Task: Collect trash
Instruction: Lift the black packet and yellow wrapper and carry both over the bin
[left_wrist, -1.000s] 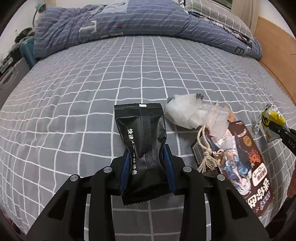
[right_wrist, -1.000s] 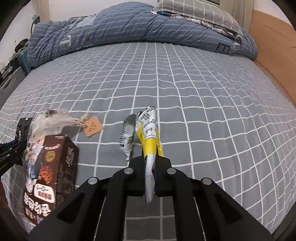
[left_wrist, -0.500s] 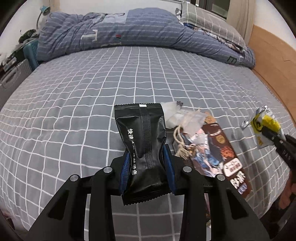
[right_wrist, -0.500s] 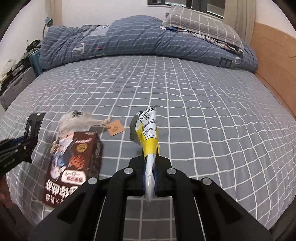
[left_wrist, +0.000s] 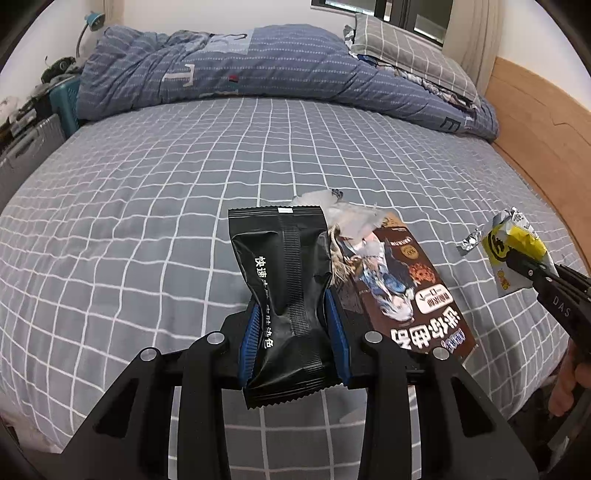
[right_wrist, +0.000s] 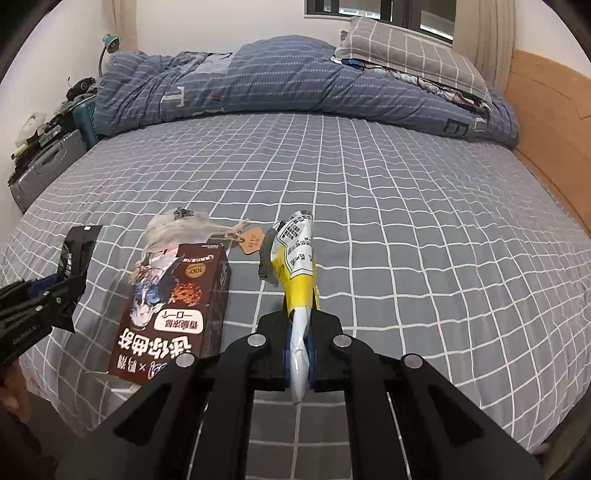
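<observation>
Black snack packet (left_wrist: 284, 291) sat pinched between the blue pads (left_wrist: 249, 332) of the left gripper (left_wrist: 293, 332), held up over the grey checked bedsheet (left_wrist: 147, 221). Right gripper (right_wrist: 299, 354) was pressed together on a yellow and white wrapper (right_wrist: 297, 266), its crumpled top sticking up past the fingertips. Brown cookie box (right_wrist: 173, 306) lay flat on the sheet between the two grippers, near the bed's front edge. Crumpled clear plastic bag (right_wrist: 177, 229) with a twine string and tan paper tag (right_wrist: 251, 239) lay touching the box's far end. Blue quilt (right_wrist: 258, 81) and checked pillow (right_wrist: 410, 48) were bunched at the far side, well apart from the trash.
</observation>
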